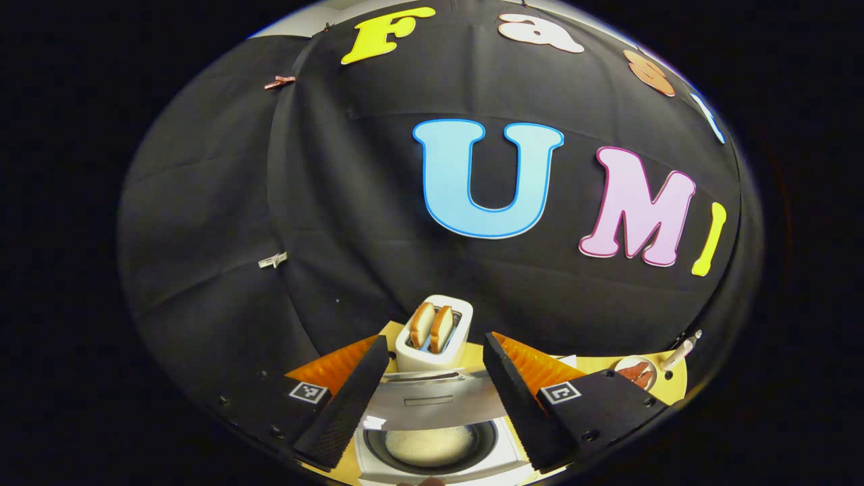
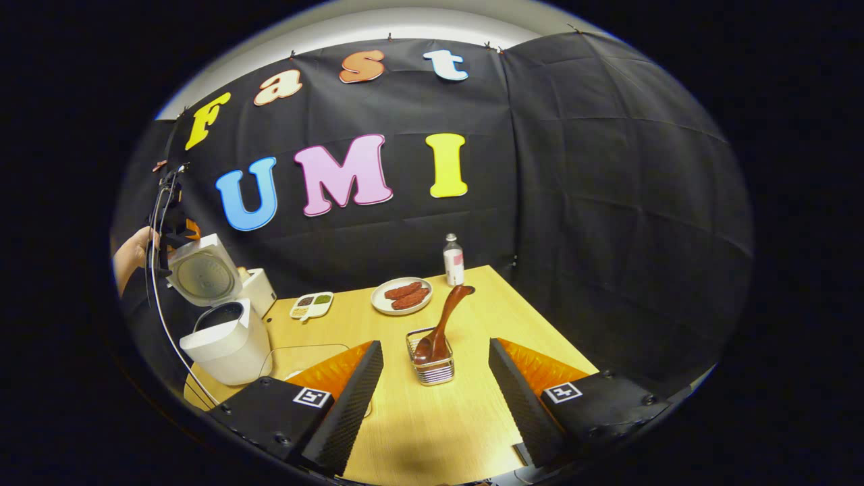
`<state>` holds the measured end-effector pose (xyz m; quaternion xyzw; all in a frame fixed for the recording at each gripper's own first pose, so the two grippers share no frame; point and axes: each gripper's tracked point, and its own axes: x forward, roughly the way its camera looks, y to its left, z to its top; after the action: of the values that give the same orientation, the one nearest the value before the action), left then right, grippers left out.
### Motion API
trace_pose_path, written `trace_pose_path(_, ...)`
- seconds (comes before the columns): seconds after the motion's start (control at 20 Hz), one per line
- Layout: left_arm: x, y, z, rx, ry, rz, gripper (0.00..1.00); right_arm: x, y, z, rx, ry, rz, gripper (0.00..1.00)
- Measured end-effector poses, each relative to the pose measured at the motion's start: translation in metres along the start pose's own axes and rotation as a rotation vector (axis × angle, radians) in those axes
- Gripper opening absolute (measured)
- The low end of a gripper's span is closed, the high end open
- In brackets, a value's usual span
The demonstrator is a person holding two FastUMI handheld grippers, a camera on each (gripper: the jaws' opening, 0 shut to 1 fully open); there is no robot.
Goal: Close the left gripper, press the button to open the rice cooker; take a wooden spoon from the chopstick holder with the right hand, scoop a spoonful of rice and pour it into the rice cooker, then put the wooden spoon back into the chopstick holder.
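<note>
Both grippers are spread apart: the left gripper above the open rice cooker, the right gripper near the wooden spoon in the chopstick holder.

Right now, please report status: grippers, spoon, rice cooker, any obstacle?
Both grippers, left and right, open, empty. Rice cooker lid up, rice inside. Wooden spoon in holder, straight ahead of right gripper. Path clear.

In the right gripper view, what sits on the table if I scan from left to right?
Rice cooker with its lid up → small divided dish → plate of reddish food → wire holder with the wooden spoon → bottle.
</note>
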<state>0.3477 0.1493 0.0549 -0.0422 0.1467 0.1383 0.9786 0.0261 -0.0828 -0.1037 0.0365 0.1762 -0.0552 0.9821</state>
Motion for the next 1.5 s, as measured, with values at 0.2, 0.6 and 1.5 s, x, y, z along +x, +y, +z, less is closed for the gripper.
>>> trace_pose_path(0.2,-0.027,-0.007,-0.065,-0.014,0.065,-0.002,0.99,0.002,0.027,-0.014,-0.058,0.05,0.113,0.99)
trace_pose_path(0.6,-0.041,-0.01,-0.167,0.002,0.086,0.047,1.0,0.005,0.035,-0.026,-0.105,0.083,0.2,0.99)
trace_pose_path(1.5,-0.086,-0.048,-0.199,-0.054,0.081,-0.08,0.96,0.027,0.016,0.002,-0.1,0.004,0.186,0.99)
